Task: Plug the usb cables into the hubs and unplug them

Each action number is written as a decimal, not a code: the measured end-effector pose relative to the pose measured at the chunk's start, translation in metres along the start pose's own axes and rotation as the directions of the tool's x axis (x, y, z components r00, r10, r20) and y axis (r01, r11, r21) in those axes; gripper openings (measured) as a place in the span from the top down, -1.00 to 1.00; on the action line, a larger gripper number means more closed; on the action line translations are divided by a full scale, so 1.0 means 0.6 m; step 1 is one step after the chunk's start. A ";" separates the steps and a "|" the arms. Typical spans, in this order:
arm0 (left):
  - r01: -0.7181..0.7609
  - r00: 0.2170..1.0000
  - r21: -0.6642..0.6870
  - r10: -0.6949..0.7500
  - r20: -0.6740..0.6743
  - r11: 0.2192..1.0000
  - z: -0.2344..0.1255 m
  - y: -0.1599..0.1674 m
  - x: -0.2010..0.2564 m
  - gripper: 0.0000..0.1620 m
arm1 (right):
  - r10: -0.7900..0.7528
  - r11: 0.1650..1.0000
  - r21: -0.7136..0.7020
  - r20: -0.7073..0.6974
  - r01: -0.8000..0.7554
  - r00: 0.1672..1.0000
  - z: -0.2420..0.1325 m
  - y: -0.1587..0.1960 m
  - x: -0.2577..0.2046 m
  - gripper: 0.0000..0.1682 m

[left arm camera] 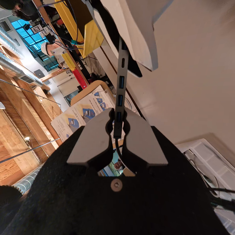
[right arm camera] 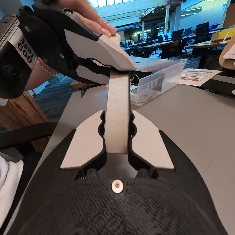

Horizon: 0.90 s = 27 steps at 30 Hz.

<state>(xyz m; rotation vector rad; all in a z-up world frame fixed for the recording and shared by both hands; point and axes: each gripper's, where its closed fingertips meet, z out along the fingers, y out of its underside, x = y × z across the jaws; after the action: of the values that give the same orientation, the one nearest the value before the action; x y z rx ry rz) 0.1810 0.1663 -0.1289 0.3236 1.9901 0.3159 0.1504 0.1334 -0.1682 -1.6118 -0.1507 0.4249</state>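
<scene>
Grey table (right arm camera: 178, 127) fills the foreground of an open office, a clear bin (right arm camera: 159, 81) at its far edge. Between the two grippers, above the table, hangs a slim grey hub (right arm camera: 117, 114). The right gripper (right arm camera: 117, 113) pinches one end across its width. The left gripper (left arm camera: 117, 113) clamps the other end, where a black cable (left arm camera: 117, 148) exits; blue ports face its camera.

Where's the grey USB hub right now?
The grey USB hub is held off the table, clamped between both hand-held grippers: the right hand-held gripper at one end, the left hand-held gripper at its cable end.
</scene>
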 end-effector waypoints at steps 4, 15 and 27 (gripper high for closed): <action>-0.054 0.998 -0.007 0.054 0.020 0.999 0.001 -0.002 -0.008 0.87 | -0.015 1.000 0.017 -0.031 0.015 0.999 0.003 -0.002 0.003 0.57; 0.016 0.999 -0.006 -0.015 0.039 1.000 0.014 0.008 -0.005 0.80 | -0.005 1.000 0.012 -0.088 0.006 0.996 0.004 0.001 0.015 0.57; 0.885 0.419 0.190 -0.905 0.069 0.424 -0.026 0.090 -0.047 0.35 | -0.057 0.996 0.050 -0.250 0.071 0.967 -0.024 -0.008 0.060 0.57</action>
<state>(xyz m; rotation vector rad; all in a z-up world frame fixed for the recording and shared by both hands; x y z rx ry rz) 0.1833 0.2049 -0.0796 -0.6729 1.7296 -0.5409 0.1895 0.1330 -0.1698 -1.5831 -0.0005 0.1734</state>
